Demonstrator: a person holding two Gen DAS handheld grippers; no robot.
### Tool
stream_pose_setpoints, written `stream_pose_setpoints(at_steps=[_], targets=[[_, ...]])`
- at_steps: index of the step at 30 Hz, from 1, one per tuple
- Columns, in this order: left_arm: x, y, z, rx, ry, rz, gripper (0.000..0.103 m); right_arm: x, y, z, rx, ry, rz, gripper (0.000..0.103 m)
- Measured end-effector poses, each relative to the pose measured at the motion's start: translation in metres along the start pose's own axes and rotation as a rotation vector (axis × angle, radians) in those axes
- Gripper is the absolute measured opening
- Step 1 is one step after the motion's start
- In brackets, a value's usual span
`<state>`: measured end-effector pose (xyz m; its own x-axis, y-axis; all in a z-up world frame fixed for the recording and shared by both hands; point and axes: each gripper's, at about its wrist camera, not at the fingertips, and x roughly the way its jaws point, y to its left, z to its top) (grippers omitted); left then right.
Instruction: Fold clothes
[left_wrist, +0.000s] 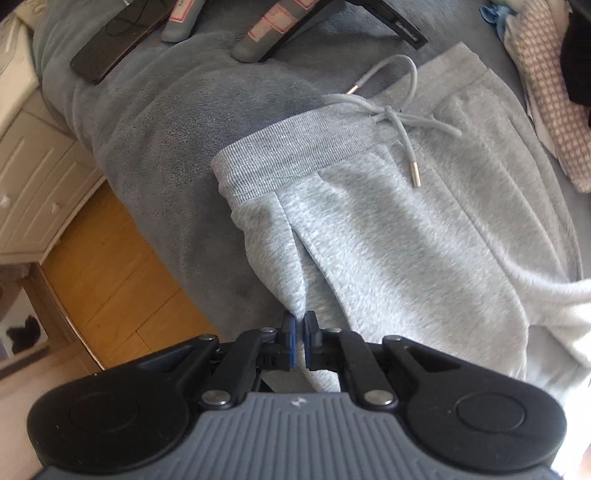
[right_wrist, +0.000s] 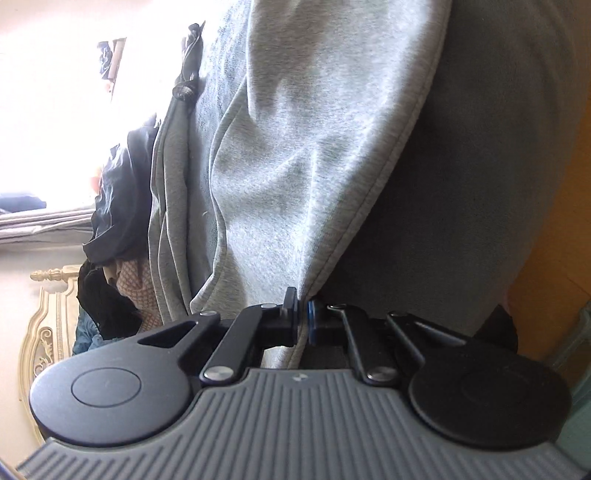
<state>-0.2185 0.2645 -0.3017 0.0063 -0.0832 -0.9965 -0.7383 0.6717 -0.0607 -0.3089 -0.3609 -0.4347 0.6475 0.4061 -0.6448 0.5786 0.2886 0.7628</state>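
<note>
Left tool (left_wrist: 299, 332) and right tool (right_wrist: 302, 321) each pinch an edge of grey sweatpants (left_wrist: 388, 229) on the bed (left_wrist: 166, 147), apparently ready to fold them.

my left gripper (left_wrist: 299, 325) pinched on sweatpants (left_wrist: 388, 236), open blanket (left_wrist: 177, 155) stretching left of waistband, room to pass there. far end blocked: phone (left_wrist: 118, 40), two grey handles (left_wrist: 258, 33). right side crowded by checkered cloth (left_wrist: 554, 110). right gripper (right_wrist: 302, 314) clamped on hem, fabric wall ahead, dark clothes pile (right_wrist: 118, 206) left.
</note>
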Motion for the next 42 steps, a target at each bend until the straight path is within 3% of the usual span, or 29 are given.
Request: stream_pose_setpoints(at_steps=[5, 7, 8, 11, 14, 16, 20, 24, 27, 32, 37, 39, 42], targets=[[0.038, 0.004, -0.006, 0.07, 0.015, 0.089, 0.005, 0.009, 0.006, -0.011, -0.019, 0.019, -0.103, 0.004], [0.053, -0.009, -0.008, 0.174, 0.003, 0.146, 0.007, 0.007, -0.001, -0.01, -0.027, 0.036, -0.182, 0.004], [0.058, -0.017, -0.01, 0.234, -0.006, 0.175, 0.013, 0.014, -0.002, -0.012, -0.042, 0.041, -0.24, 0.004], [0.065, -0.041, -0.023, 0.475, -0.055, 0.303, 0.037, 0.017, -0.006, -0.011, -0.094, 0.055, -0.348, 0.016], [0.059, -0.047, -0.036, 0.648, -0.095, 0.346, 0.043, 0.004, -0.004, -0.011, -0.152, 0.057, -0.441, 0.043], [0.053, -0.042, -0.04, 0.684, -0.103, 0.345, 0.048, -0.006, -0.002, -0.012, -0.193, 0.048, -0.497, 0.048], [0.044, -0.023, -0.045, 0.687, -0.086, 0.354, 0.051, -0.031, -0.011, -0.016, -0.205, 0.043, -0.661, 0.049], [0.048, -0.006, -0.054, 0.685, -0.051, 0.394, 0.051, -0.069, -0.026, -0.014, -0.139, -0.019, -0.745, 0.049], [0.045, -0.002, -0.07, 0.716, -0.062, 0.433, 0.047, -0.097, -0.033, -0.001, -0.076, -0.095, -0.733, 0.049], [0.012, -0.037, -0.1, 0.738, -0.166, 0.349, 0.046, -0.117, -0.025, 0.044, 0.009, -0.249, -0.611, 0.049], [0.001, -0.118, -0.149, 0.856, -0.234, 0.258, 0.046, -0.127, -0.02, 0.106, 0.077, -0.379, -0.437, 0.049], [0.006, -0.158, -0.173, 0.921, -0.246, 0.231, 0.046, -0.099, -0.004, 0.124, 0.1, -0.388, -0.412, 0.049], [0.025, -0.224, -0.214, 1.009, -0.244, 0.177, 0.046, -0.102, -0.012, 0.167, 0.1, -0.35, -0.402, 0.049]])
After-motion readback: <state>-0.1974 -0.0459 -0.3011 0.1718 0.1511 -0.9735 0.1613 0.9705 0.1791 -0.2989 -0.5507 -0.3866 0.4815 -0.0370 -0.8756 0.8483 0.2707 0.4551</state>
